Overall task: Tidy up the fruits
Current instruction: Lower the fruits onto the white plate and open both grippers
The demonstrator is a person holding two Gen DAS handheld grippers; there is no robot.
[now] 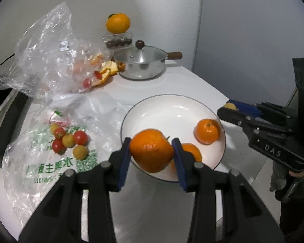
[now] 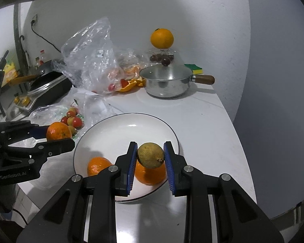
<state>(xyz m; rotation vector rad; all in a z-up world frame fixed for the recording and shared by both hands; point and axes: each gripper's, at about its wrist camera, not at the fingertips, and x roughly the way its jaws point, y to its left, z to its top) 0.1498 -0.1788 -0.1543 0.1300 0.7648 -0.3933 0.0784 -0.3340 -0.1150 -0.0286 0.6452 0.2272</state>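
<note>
My left gripper (image 1: 152, 149) is shut on an orange tangerine (image 1: 151, 149), held over the near rim of a white plate (image 1: 162, 111). Two more tangerines lie on that plate, one at the right (image 1: 207, 130) and one partly hidden behind my finger (image 1: 192, 151). My right gripper (image 2: 151, 155) is shut on a small yellow-brown round fruit (image 2: 151, 155), above the plate (image 2: 119, 129) and over a tangerine (image 2: 150, 175). Another tangerine (image 2: 98, 165) lies at the plate's near left. The left gripper (image 2: 58, 136) with its tangerine (image 2: 57, 131) shows at the left of the right wrist view.
Cherry tomatoes and small yellow fruits (image 1: 70, 139) lie on a plastic bag (image 1: 40, 162) at the left. A crumpled bag with peel (image 1: 56, 50) sits behind. A lidded steel pot (image 1: 141, 64) stands at the back, an orange (image 1: 118, 23) on a clear box behind it. A stove (image 2: 46, 89) is far left.
</note>
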